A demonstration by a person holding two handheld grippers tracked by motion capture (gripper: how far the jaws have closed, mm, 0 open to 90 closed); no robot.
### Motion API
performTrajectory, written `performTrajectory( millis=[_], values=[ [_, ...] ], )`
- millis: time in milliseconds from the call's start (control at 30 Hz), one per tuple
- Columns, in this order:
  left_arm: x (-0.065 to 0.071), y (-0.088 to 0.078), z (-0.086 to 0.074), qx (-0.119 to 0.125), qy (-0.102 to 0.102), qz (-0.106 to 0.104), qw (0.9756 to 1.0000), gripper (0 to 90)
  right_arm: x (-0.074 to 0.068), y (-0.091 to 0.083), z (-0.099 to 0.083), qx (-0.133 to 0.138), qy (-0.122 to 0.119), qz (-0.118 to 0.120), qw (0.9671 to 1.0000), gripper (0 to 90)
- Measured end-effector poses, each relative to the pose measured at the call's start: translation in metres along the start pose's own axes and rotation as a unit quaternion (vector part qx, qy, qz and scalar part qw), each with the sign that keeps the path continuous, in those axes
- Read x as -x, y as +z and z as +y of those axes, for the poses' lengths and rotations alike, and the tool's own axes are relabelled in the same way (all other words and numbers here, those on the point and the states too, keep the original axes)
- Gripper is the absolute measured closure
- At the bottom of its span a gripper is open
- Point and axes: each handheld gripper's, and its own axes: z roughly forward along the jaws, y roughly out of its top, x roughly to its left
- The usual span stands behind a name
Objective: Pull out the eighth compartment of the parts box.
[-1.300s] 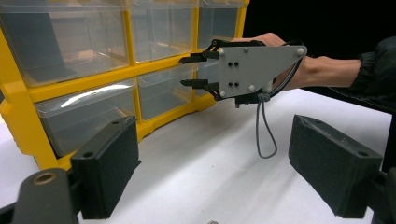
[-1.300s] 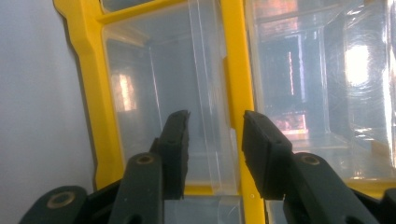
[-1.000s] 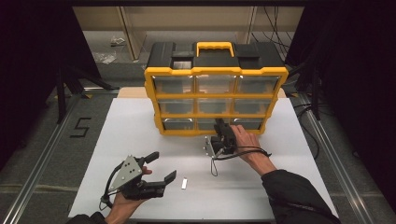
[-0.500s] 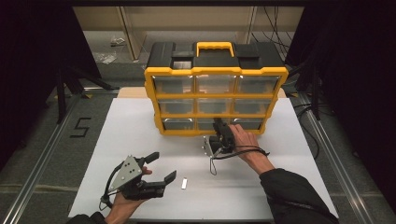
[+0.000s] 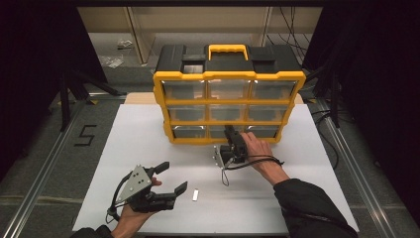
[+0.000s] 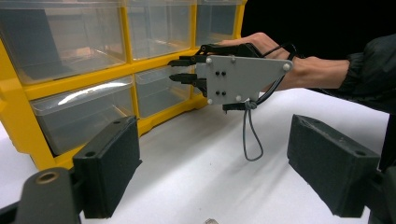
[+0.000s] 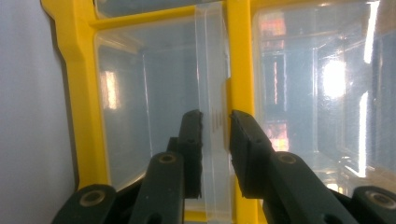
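Left hand-held gripper point(image 5: 171, 179) hovers with jaws wide apart; right hand-held gripper point(image 7: 215, 126) reaches forward, jaws narrowed.

Organizer frame point(image 5: 229, 75): glossy yellow plastic, matt black top. Drawers point(image 6: 84, 109): clear smooth plastic, glare spots. Gripper pads point(image 6: 111, 165): matt black, grainy rubbery look. Gripper plate point(image 6: 240, 78): flat matt grey. Tabletop point(image 5: 138, 144): smooth matt white. Sleeve point(image 5: 312, 208): dark cloth.

— Where do your cameras sit?

— Your high view looks forward and down from your side onto the white table point(image 5: 307, 198), taking in the whole yellow drawer cabinet point(image 5: 229, 106). Your left gripper view sits low near the tabletop, facing the cabinet front at an angle.

— And the right?

— Your right gripper view is pressed close against a clear drawer point(image 7: 154, 116). All three share the cabinet's lower drawers.
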Motion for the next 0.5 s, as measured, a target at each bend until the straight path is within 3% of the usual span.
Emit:
performTrajectory(
  millis=[300,500],
  values=[
    [-0.0004,-0.0004,0.0001,0.000,-0.001,0.002,1.0000,16.8,0.0001,-0.0024,-0.0015,0.001,-0.027,-0.003,0.9996,77.9],
    [-0.0007,-0.0010,0.0002,0.000,-0.001,0.002,1.0000,16.9,-0.0005,-0.0063,-0.0019,0.005,-0.031,-0.003,0.9995,78.1]
  ],
)
